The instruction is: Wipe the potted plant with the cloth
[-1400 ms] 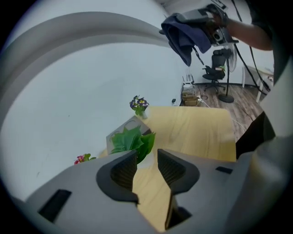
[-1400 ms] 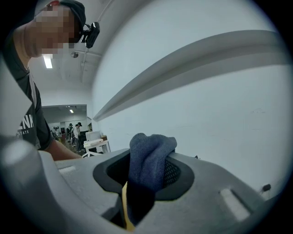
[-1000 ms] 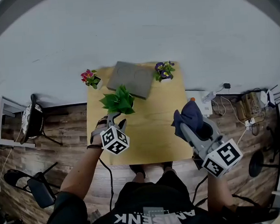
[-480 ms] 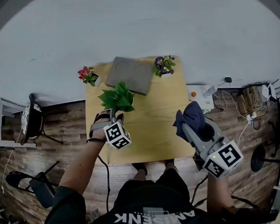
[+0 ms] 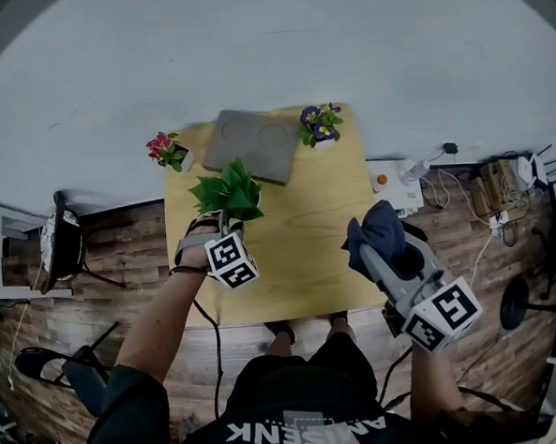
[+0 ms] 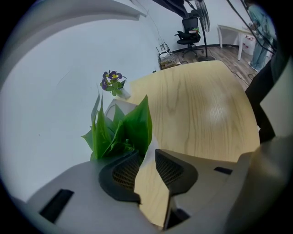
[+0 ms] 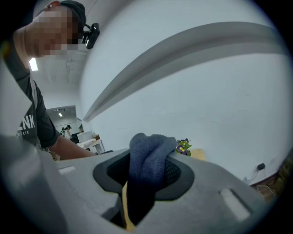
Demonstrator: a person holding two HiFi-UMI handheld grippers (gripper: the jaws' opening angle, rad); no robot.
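The potted plant [image 5: 226, 191] stands on the left half of the wooden counter [image 5: 298, 234], nearer than the grey pad [image 5: 250, 145] and well apart from the two small flowering pots at the far corners. The left claw [image 6: 147, 157] points down at its base. Its jaws have just been closing but are released for now: a gap shows between them, with a pale sliver that looks like the pot's side at its mouth and bare wood below, and neither pad visibly presses on anything. The right claw [image 7: 149, 171] is clenched on the dark blue cloth [image 5: 377, 234], held above the right near edge of the counter, with a bunched fold sticking out past the tips. The plant looks small and light, so it would probably tip or slide under a firm wipe. The pot seems the only stiff part, and its sides below the foliage are the place to grip. The leaves look thin and springy and will likely bend away, so they call for gentle strokes with the cloth's soft, limp fold.
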